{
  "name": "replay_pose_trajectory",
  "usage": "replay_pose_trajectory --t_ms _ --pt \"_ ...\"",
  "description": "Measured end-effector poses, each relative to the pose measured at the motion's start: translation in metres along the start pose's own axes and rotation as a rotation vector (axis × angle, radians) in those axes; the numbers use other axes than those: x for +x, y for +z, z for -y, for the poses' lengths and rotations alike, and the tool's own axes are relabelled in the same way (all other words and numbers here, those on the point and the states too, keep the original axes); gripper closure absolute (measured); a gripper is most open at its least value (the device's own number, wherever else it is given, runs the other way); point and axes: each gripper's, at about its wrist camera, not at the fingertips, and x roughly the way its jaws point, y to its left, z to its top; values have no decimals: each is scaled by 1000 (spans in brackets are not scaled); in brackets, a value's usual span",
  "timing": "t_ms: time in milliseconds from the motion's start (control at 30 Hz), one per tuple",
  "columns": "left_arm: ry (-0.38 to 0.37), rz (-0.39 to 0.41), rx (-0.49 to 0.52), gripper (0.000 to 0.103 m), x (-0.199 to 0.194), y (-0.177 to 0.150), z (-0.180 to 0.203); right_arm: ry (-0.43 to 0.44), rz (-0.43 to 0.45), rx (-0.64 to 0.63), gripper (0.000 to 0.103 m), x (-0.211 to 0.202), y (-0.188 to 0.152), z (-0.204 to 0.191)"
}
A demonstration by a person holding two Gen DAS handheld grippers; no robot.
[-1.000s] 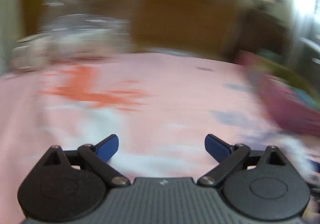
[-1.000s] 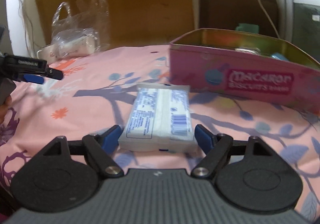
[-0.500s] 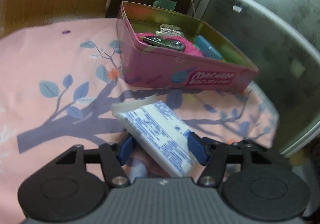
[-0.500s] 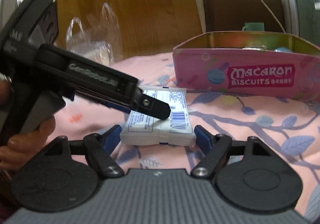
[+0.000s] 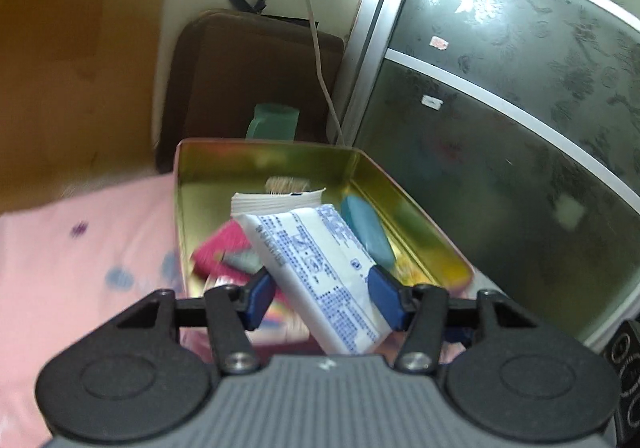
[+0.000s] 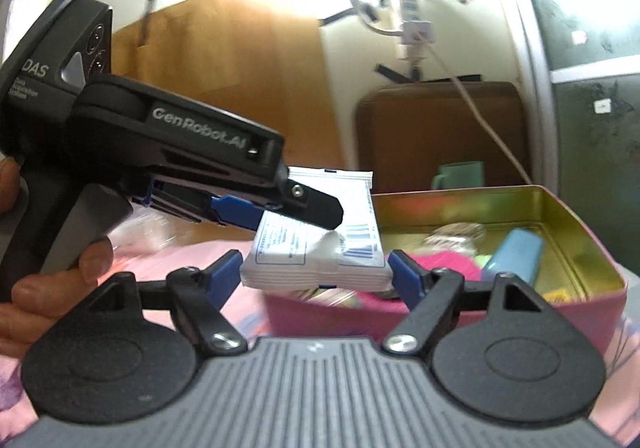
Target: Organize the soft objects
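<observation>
1. Tissue pack [image 5: 316,272], white with blue print, sits at the centre of the left wrist view, tilted, raised above the open pink tin [image 5: 424,215].
2. Left gripper [image 5: 322,298] has its blue pads closed against both sides of the pack, holding it.
3. Right gripper [image 6: 316,274] stands wide, its pads just beside the pack's [image 6: 320,244] ends; whether they touch is unclear.
4. Inside the tin lie a pink cloth [image 5: 220,248] at centre left and a light blue item [image 5: 368,232] at centre right.
5. Pink floral sheet [image 5: 80,256] fills the lower left; a green mug [image 5: 274,121] stands behind the tin, upper centre.
</observation>
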Motion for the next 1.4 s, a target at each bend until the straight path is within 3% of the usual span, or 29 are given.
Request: replay_pose_trajectory --t_ms 67,167,233,300,467,700,900,1400 --pt "33 -4 0 27 29 15 -1 -60 -6 1 21 26 6 21" --pt "169 -11 -26 26 63 24 -9 -165 -56 -41 19 69 6 40" --pt "202 -32 -71 26 67 20 -19 -213 -82 -24 19 75 1 49" --pt "174 -11 -90 25 55 10 -25 -166 -27 41 19 57 -5 56" --pt "276 32 -16 15 26 -14 -14 -182 73 83 19 13 -15 45" --pt "399 50 96 1 -8 -43 13 -196 93 140 19 -27 -31 25" --pt "440 46 81 0 -43 -75 14 -171 26 198 14 -42 -37 11" --pt "507 14 -87 0 -95 -133 -23 -151 -70 297 3 -60 -58 -25"
